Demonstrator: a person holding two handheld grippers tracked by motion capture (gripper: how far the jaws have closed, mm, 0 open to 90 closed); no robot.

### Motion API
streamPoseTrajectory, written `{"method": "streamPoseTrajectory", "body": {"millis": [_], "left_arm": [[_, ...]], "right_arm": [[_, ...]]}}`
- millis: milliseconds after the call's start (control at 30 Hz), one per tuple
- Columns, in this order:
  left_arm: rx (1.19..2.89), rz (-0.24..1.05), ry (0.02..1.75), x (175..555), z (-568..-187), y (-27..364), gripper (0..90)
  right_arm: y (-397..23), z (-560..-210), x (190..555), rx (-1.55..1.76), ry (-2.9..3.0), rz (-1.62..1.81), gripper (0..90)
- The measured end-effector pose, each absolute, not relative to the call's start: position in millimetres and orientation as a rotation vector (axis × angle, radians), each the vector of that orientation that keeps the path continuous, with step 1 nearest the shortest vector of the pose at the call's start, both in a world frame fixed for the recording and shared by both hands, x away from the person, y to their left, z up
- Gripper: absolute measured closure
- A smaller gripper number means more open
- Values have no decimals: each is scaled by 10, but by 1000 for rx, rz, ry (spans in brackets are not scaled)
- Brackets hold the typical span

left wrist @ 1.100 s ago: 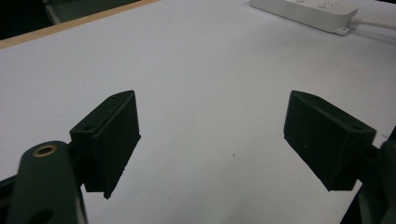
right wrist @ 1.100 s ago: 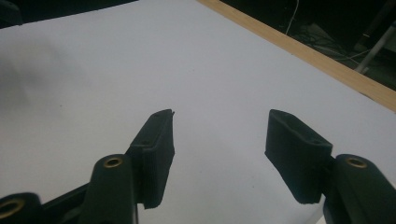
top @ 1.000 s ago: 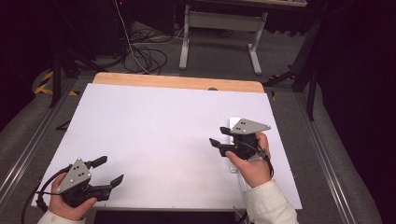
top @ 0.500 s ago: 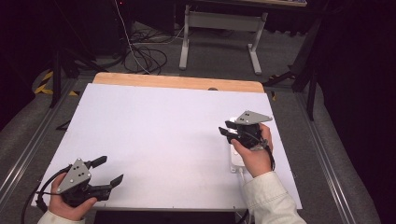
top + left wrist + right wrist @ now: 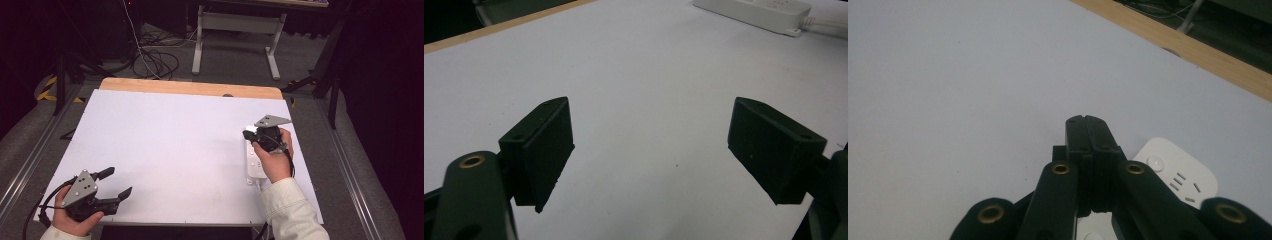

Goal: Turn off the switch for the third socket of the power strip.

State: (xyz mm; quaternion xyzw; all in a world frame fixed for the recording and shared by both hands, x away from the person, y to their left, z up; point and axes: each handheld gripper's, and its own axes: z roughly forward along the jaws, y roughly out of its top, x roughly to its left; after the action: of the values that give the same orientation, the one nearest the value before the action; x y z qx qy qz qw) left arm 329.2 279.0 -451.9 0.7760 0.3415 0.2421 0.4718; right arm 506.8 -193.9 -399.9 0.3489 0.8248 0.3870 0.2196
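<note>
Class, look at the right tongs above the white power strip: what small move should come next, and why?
Probably lower the right tongs a little onto the power strip's round button. Their jaws have just closed together with nothing between them, forming a blunt tip that sits just beside that button. The left tongs rest open, far off.

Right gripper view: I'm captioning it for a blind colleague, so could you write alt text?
The right gripper has its two black jaws shut flat together, nothing between them, above the end of a white power strip. A white table stretches beyond to a wooden edge.
</note>
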Motion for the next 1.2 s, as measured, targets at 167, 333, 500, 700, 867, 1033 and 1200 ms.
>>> {"method": "streamPoseTrajectory", "body": {"millis": [167,333,500,700,867,1033,1200], "left_arm": [[1900,596,835,3293,-4518,2792,188],[1901,594,836,3292,-4519,2791,188],[1900,596,836,3294,-4519,2793,188],[1901,593,838,3295,-4522,2789,188],[1905,596,835,3298,-4521,2792,188],[1906,596,837,3299,-4522,2793,188],[1907,597,837,3301,-4523,2796,188]], "right_arm": [[-1983,-4038,5127,1009,2276,1064,900],[-2032,-4093,5192,1062,2276,1036,900],[-2061,-4147,5256,1096,2286,992,900],[-2078,-4196,5330,1113,2304,941,900],[-2080,-4239,5375,1131,2308,909,900],[-2079,-4282,5417,1146,2320,884,900],[-2064,-4330,5458,1156,2347,837,900]]}}
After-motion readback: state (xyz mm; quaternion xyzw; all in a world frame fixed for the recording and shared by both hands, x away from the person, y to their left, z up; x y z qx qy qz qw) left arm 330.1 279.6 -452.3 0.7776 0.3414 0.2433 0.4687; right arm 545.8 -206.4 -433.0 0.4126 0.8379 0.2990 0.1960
